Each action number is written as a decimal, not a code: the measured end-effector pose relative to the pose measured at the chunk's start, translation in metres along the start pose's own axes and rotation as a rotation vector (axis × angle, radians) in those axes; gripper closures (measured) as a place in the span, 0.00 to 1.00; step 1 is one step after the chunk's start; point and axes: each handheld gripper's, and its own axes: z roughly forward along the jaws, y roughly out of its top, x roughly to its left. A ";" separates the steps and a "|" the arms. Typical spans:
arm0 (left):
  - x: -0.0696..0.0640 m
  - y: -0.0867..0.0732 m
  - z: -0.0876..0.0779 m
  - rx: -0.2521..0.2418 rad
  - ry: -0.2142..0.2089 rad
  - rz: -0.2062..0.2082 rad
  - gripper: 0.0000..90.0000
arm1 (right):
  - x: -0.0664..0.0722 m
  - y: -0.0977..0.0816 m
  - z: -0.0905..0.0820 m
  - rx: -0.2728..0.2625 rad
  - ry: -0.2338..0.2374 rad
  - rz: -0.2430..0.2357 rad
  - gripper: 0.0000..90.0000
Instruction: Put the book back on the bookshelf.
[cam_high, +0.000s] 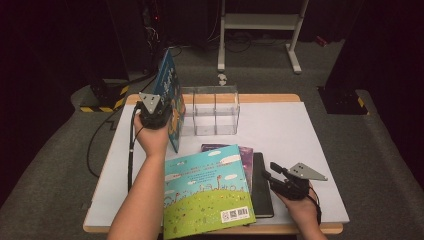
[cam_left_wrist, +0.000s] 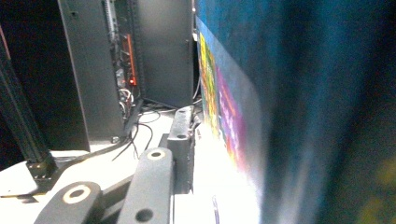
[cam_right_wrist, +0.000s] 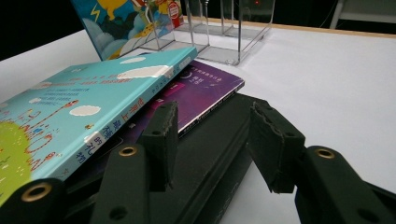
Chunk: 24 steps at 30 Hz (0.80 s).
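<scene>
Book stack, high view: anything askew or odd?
Yes. The stack is fanned: the cyan picture book lies rotated over the purple book and the black book, edges not aligned. Another blue book is tilted up on edge in the left gripper, beside the clear organizer, not in a slot.

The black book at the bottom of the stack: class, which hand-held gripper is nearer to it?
Right. The right hand-held gripper hovers at the black book; the left hand-held gripper holds an upright blue book farther back.
</scene>
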 end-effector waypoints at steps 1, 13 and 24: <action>0.001 0.000 -0.001 0.008 -0.004 0.000 0.72 | 0.000 0.000 0.000 0.001 0.000 -0.001 0.58; 0.006 -0.002 -0.010 0.051 -0.059 -0.022 0.62 | 0.001 -0.001 0.001 0.006 -0.002 -0.005 0.58; 0.013 -0.005 -0.029 0.095 -0.101 -0.042 0.46 | 0.002 -0.001 0.002 0.010 -0.004 -0.011 0.58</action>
